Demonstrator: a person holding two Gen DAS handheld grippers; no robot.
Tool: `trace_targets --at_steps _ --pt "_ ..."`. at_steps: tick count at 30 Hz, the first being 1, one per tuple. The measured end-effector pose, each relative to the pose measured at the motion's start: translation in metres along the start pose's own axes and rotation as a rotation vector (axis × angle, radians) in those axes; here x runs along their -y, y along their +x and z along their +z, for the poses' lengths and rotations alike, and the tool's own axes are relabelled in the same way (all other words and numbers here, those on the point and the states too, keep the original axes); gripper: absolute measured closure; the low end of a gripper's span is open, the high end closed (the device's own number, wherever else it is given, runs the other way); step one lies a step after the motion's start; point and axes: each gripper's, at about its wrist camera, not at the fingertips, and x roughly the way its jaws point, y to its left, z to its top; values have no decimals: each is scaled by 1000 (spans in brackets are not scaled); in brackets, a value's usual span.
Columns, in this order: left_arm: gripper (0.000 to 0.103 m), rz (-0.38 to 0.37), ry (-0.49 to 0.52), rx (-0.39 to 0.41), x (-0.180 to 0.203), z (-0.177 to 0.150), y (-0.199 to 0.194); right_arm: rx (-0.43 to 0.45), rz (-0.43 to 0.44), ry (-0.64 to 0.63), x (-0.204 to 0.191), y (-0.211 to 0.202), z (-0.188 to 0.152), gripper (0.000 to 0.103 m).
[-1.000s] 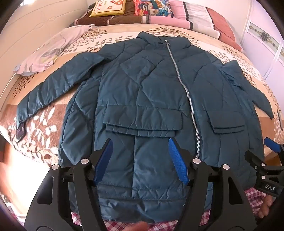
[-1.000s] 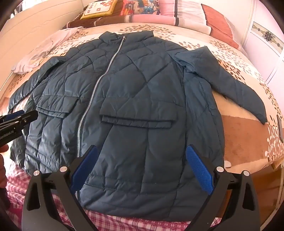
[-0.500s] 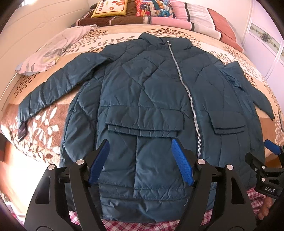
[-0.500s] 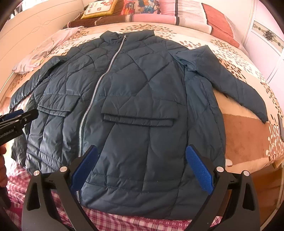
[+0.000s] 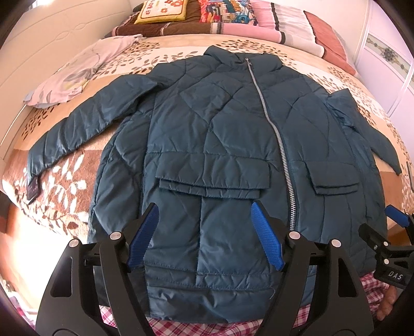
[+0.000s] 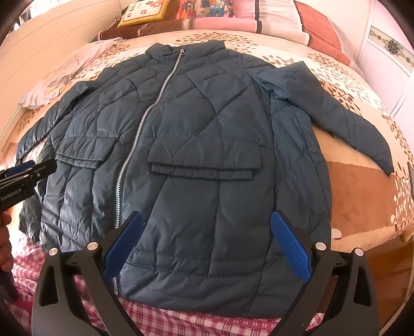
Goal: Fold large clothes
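A dark teal quilted jacket (image 5: 212,134) (image 6: 196,124) lies flat on the bed, zipped up, collar at the far end, both sleeves spread out to the sides. Its hem hangs over the near edge. My left gripper (image 5: 204,232) hovers above the hem left of the zipper (image 5: 282,155), open, nothing between its blue pads (image 5: 141,240). My right gripper (image 6: 207,245) hovers above the hem right of the zipper (image 6: 129,157), open and empty. Each gripper shows at the edge of the other's view, the right gripper (image 5: 396,219) and the left gripper (image 6: 28,168).
The bed (image 5: 64,196) has a brown and cream leaf-print cover. A pale garment (image 5: 75,75) lies at the far left. Pillows and folded quilts (image 5: 233,18) line the head. A red plaid cloth (image 6: 181,323) shows under the hem. White cabinet doors (image 5: 388,56) stand at right.
My left gripper's jaws have spread a little wider. The jacket and the right gripper stay where they were.
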Motion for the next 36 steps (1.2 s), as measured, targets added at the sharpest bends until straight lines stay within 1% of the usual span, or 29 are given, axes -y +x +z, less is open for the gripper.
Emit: trace_targets --at_steps 9,12,13,18,36 --pt "29 1 0 -18 -4 -4 5 -18 22 19 4 6 1 8" --pt "29 3 0 -24 -6 -7 5 -21 14 20 4 8 0 8" --pt "29 6 -3 -30 0 0 11 -24 14 23 5 9 0 8" --pt "29 6 -2 -39 0 0 13 -37 24 32 7 13 0 8" --pt "29 9 0 -47 0 -1 16 -31 45 73 17 14 1 12"
